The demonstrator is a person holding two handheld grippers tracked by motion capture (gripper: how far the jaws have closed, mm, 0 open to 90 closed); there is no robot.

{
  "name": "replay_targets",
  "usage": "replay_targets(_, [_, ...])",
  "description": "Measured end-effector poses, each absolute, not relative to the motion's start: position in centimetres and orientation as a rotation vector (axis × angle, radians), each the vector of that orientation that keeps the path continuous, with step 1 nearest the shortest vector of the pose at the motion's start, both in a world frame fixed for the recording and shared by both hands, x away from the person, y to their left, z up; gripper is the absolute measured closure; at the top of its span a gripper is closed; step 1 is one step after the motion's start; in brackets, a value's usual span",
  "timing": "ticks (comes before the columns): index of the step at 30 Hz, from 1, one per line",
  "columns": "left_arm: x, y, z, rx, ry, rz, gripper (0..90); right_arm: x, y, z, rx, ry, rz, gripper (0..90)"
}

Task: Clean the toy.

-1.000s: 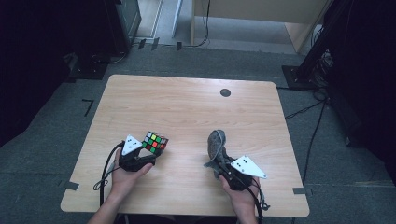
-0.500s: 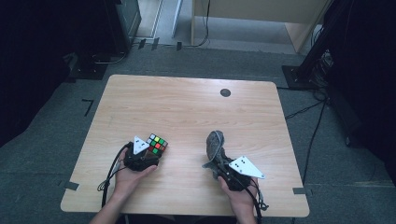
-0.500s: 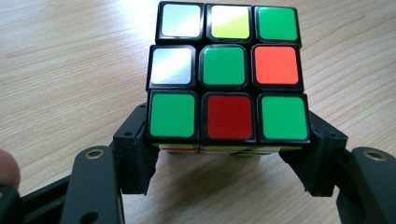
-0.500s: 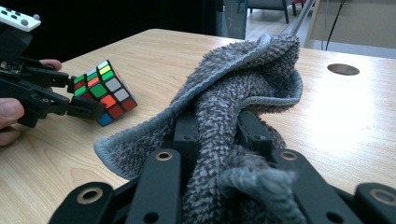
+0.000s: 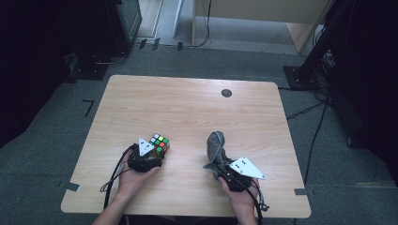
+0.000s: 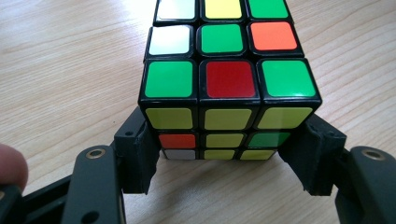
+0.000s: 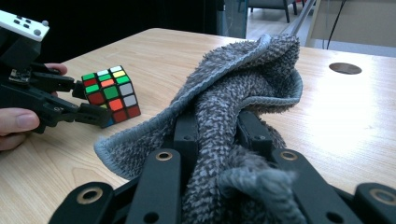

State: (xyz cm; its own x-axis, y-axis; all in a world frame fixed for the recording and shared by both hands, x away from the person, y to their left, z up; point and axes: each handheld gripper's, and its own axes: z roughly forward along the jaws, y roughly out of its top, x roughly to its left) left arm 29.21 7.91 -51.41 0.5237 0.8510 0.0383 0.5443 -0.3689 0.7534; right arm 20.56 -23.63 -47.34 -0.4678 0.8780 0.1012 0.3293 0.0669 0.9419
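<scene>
The Rubik's cube sits on the bench toward its near left corner, between the spread jaws of the left gripper, whose pads flank its lower layers without clearly pinching. Gripped that low, it could tip or twist a layer as the jaws close. The right gripper pinches a grey towel (bunched, loose folds drooping); a trailing edge could drag on the bench or snag the cube.
</scene>
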Motion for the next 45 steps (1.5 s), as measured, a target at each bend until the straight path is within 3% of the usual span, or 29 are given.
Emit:
replay_targets(4, [28.9, 7.9, -51.1, 2.023, 1.077, 0.556, 32.2, 20.7, -23.9, -47.3, 1.206, 1.827, 1.4, 73.4])
replay_targets(7, [28.6, 8.2, -50.3, 1.979, 1.064, 0.527, 23.1, 20.9, -24.2, -47.4, 1.21, 1.819, 1.382, 73.4])
replay_targets(11, [28.2, 8.9, -49.6, 1.947, 1.043, 0.494, 17.9, 21.3, -24.5, -47.4, 1.196, 1.812, 1.334, 73.3])
replay_targets(29, [27.0, 15.4, -48.2, 1.827, 1.163, 0.532, 16.8, 24.3, -23.4, -50.8, 1.155, 1.904, 1.054, 71.0])
replay_targets(37, [26.6, 16.3, -47.8, 1.788, 1.179, 0.526, 16.8, 25.1, -22.6, -51.9, 1.202, 1.996, 1.0, 71.3])
replay_targets(39, [26.7, 16.3, -47.6, 1.781, 1.18, 0.518, 16.8, 25.2, -22.6, -52.0, 1.21, 2.007, 1.011, 65.5])
replay_targets(43, [26.9, 16.5, -47.2, 1.756, 1.185, 0.496, 16.8, 25.2, -22.8, -51.1, 1.263, 2.001, 1.108, 36.6])
replay_targets(45, [26.8, 16.5, -47.0, 1.748, 1.186, 0.487, 16.8, 25.0, -23.1, -50.2, 1.3, 1.997, 1.158, 29.2])
